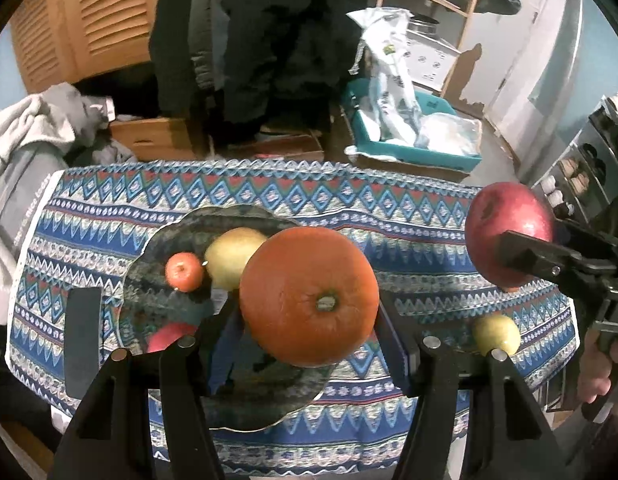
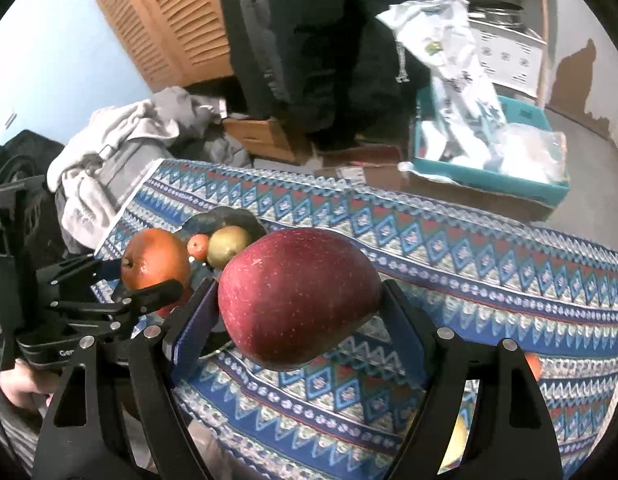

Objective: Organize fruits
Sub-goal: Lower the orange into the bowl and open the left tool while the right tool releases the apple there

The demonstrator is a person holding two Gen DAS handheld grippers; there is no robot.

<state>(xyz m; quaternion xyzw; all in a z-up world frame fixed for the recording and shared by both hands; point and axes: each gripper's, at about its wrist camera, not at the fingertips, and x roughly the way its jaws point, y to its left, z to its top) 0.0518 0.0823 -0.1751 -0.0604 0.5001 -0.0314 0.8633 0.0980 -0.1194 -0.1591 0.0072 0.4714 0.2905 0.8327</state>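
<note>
On the cloth-covered counter (image 1: 409, 248) the dark bowl (image 1: 157, 240) lies just below and ahead of the left gripper (image 1: 309, 344), clamped on the orange (image 1: 309, 296), while the right gripper (image 2: 301, 320), farther right, grips the red apple (image 2: 297, 296).

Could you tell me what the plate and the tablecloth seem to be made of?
Plate: probably glazed ceramic or dark glass; its mottled dark surface is glossy and mirrors the fruit, and its rim is scalloped. Tablecloth: woven fabric, matte, with banded blue, red and white diamond patterns and a scalloped far edge, and it drapes over the table's sides.
</note>
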